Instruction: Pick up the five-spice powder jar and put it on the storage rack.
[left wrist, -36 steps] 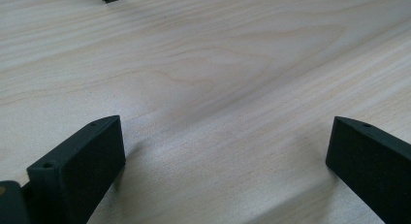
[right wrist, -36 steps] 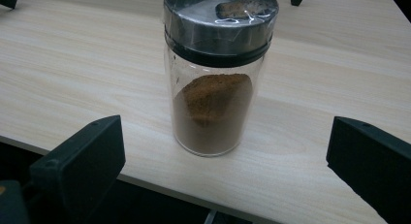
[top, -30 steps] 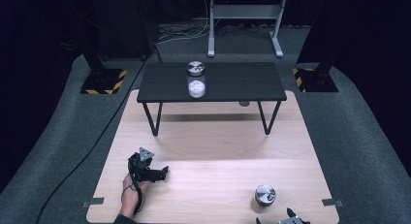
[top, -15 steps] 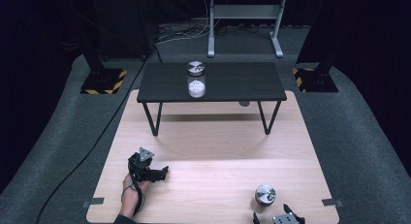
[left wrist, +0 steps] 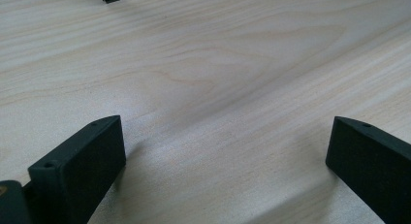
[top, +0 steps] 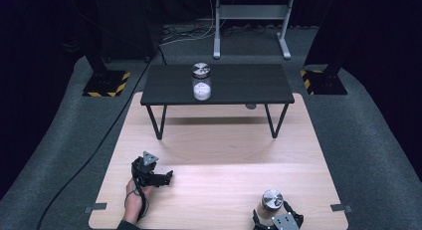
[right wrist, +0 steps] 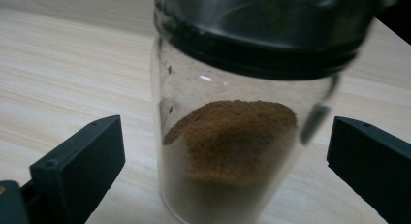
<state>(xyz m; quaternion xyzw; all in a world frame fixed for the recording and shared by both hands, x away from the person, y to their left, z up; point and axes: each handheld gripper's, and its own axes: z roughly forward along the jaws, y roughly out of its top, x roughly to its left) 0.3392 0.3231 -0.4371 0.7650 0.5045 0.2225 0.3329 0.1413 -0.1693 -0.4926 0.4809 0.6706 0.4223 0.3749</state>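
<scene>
I am holding the right gripper (top: 276, 221) released at the near right edge of the worktop (top: 224, 185), its jaws standing wide on either side of the jar (right wrist: 242, 136) without touching it. The jar is standing upright just ahead of that gripper, holding brown powder under a metal lid (top: 272, 199). I am resting the left gripper (left wrist: 218, 161) on the bare worktop at the near left, jaws spread and grasping nothing. A second jar (top: 201, 81) is standing on the black table (top: 259, 85) beyond.
</scene>
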